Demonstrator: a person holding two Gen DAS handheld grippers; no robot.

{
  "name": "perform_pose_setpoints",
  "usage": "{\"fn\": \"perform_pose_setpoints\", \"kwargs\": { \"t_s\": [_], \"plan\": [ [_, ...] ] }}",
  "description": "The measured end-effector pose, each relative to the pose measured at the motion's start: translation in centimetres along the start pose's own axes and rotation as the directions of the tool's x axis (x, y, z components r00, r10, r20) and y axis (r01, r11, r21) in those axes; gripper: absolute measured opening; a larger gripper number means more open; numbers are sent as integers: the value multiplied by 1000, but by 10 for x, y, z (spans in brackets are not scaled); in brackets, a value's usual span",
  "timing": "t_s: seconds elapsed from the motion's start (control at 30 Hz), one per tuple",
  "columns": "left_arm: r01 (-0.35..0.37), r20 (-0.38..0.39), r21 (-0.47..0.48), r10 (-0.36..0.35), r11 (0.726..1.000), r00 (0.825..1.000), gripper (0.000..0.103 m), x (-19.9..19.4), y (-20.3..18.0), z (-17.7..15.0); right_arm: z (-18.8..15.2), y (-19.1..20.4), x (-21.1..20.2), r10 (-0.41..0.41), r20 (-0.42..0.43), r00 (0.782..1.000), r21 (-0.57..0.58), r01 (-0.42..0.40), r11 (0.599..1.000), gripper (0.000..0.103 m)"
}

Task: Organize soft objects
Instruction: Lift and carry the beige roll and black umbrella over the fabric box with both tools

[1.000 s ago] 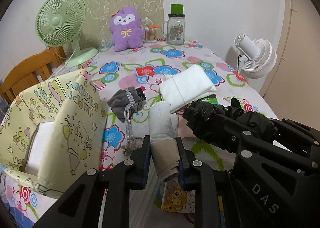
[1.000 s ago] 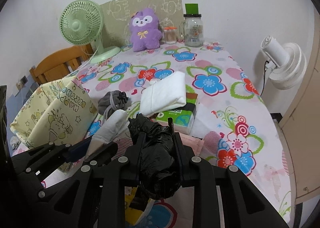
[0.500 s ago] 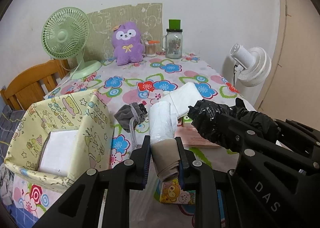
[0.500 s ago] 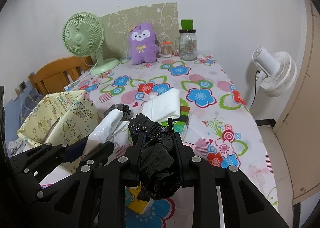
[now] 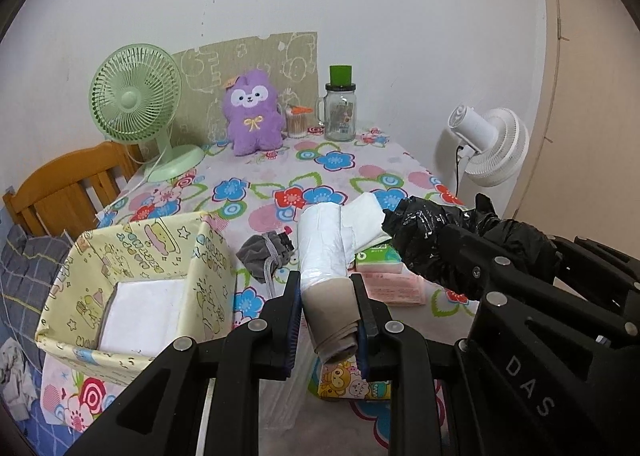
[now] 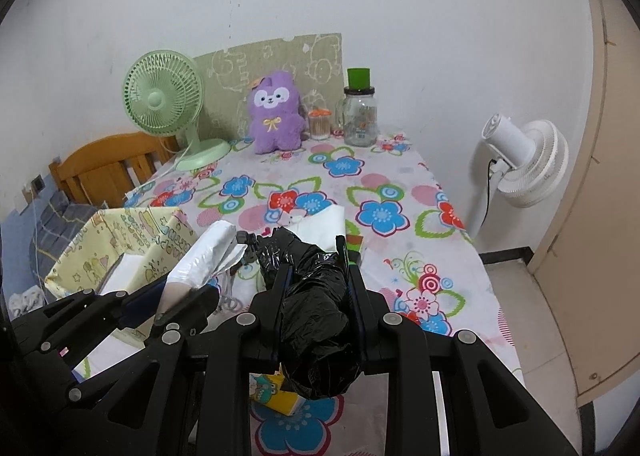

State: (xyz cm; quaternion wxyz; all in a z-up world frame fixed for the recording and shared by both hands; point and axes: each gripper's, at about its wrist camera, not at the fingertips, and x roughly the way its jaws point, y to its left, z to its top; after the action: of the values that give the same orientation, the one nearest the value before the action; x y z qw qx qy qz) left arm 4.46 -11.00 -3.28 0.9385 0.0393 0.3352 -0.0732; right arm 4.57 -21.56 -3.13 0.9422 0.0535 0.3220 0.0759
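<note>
My left gripper [image 5: 327,284] is shut on a roll of white plastic bags [image 5: 322,252] with a tan core, held above the near table edge. Beside it on the right, my right gripper [image 6: 314,270] is shut on a crumpled roll of black plastic bags [image 6: 316,296]. A yellow cartoon-print box [image 5: 132,280] stands at the left with a white folded pad inside. On the table lie a grey drawstring pouch [image 5: 262,252], a white folded cloth [image 5: 366,218], a green tissue pack [image 5: 378,258] and a purple plush toy [image 5: 252,112] at the back.
A green desk fan [image 5: 136,104], a glass jar with a green lid [image 5: 340,112] and a cotton-swab pot [image 5: 298,124] line the back wall. A white floor fan [image 5: 492,144] stands right of the table. A wooden chair [image 5: 64,192] is at the left. A cartoon tissue pack [image 5: 352,384] lies near.
Both grippers have risen and drawn back from the table with their rolls still held. More of the yellow box's inside and of the table shows now.
</note>
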Motion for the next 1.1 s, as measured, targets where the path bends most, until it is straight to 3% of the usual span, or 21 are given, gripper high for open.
{"fn": "perform_pose_setpoints", "kwargs": {
  "t_s": [0.53,1.1],
  "plan": [
    [-3,34,10,3,1000,999,21,-25,17,13,18,21,-26,-29,38,999,-16,30,999,29],
    [-14,22,16,14,1000,1000,21,-22,64,18,31,68,-16,-55,29,998,-47,56,997,29]
  ]
}}
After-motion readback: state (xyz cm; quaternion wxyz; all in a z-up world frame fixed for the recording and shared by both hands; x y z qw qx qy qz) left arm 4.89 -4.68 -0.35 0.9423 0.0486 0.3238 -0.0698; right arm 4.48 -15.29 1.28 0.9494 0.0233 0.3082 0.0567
